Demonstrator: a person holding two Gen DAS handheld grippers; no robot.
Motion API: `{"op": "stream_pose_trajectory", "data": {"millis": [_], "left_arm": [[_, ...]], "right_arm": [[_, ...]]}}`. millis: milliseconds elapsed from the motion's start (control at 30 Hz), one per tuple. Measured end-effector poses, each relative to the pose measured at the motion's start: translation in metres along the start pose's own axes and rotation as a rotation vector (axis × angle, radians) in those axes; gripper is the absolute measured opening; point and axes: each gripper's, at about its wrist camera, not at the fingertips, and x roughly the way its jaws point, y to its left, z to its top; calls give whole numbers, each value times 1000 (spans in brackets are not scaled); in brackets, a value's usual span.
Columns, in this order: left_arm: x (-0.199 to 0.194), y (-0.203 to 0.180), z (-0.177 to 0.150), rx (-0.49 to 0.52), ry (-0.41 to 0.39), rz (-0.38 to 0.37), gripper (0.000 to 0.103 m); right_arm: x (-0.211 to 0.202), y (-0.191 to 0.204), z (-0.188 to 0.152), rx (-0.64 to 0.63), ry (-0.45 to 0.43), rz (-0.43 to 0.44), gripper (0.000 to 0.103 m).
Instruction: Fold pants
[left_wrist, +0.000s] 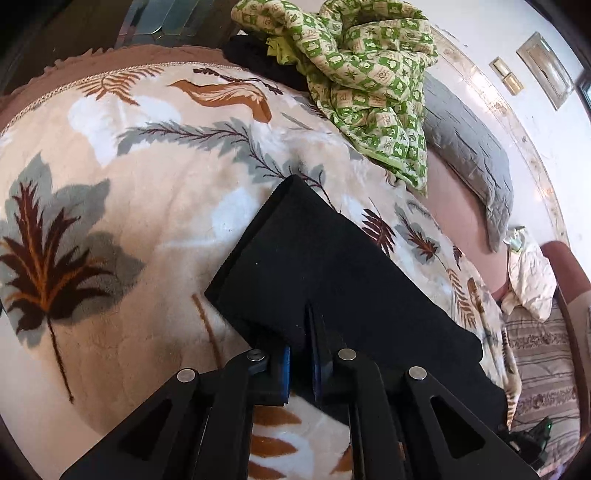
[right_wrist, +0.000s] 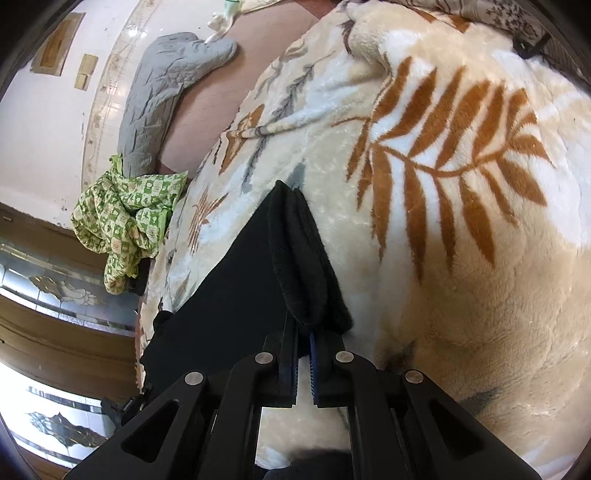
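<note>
A leaf-print fleece blanket (left_wrist: 110, 221) fills both views. Black pants (left_wrist: 314, 266) hang lower center, edges clamped in the left gripper (left_wrist: 299, 365) and right gripper (right_wrist: 303, 354). Uneven lowering could skew the fold.

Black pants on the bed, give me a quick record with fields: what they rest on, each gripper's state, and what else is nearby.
item: black pants, partly folded
surface: leaf-print blanket on the bed
left gripper: shut on the pants' near edge
right gripper: shut on a bunched, thick edge of the pants
nearby: green patterned cloth crumpled at the blanket's far edge, grey quilt beside it
</note>
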Motion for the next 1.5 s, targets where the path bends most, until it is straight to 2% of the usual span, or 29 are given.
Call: {"op": "stream_pose_trajectory", "data": {"millis": [267,400,467,500,567,633,667,733,800,833,900,933,1000,1067,1100,1167,1200,1233,1267,1300,1333,1400,1500], "left_arm": [[3,3,-3,7,-21,20,12],[2,14,2,-45,4,-42,15],[-5,18,7,-47,-4,-38,23],[-12,18,9,-32,-32,-4,26],[-33,21,14,-20,-133,103,41],[-58,25,21,-38,-252,186,46],[-66,23,23,-40,-289,207,46],[-76,8,26,10,-342,210,48],[-66,-24,27,136,-325,172,49],[-55,-40,26,195,-298,143,49],[-25,-64,25,275,-204,76,49],[-9,-71,25,295,-167,75,49],[24,-68,26,275,-104,162,48],[49,-46,26,172,-28,229,40],[46,-40,24,161,-70,203,40],[44,-43,20,207,-92,217,40],[44,-43,19,225,-103,221,40],[45,-42,19,239,-113,219,40],[45,-41,16,239,-119,211,40],[48,-43,13,234,-123,205,40],[46,-42,10,232,-129,199,40],[47,-41,8,238,-142,200,40],[41,-40,-1,248,-144,200,40]], "right_arm": [[2,-2,-3,5,-8,-25,1],[1,-4,-4,9,-6,-29,2],[-1,-5,-4,18,-12,-22,2],[-3,-4,-5,19,-20,-23,2],[-13,1,-7,-2,-72,-54,9],[-26,9,-8,-41,-140,-108,19],[-34,17,-8,-76,-191,-156,20],[-44,40,-8,-175,-270,-221,22],[-41,78,-9,-318,-316,-270,28],[-34,95,-9,-376,-314,-266,30],[5,153,-21,-579,-239,-195,33],[27,178,-30,-669,-184,-147,34],[74,226,-57,-834,-83,-33,34],[108,256,-79,-931,-24,53,32],[129,273,-91,-965,12,91,32],[155,288,-105,-1016,70,137,30],[172,290,-111,-1056,93,121,28],[185,290,-114,-1080,105,71,27],[210,281,-112,-1070,148,-34,24],[224,270,-107,-1028,198,-53,24],[224,264,-99,-983,167,9,21],[223,257,-89,-900,178,33,19],[202,261,-90,-893,177,62,23]]}}
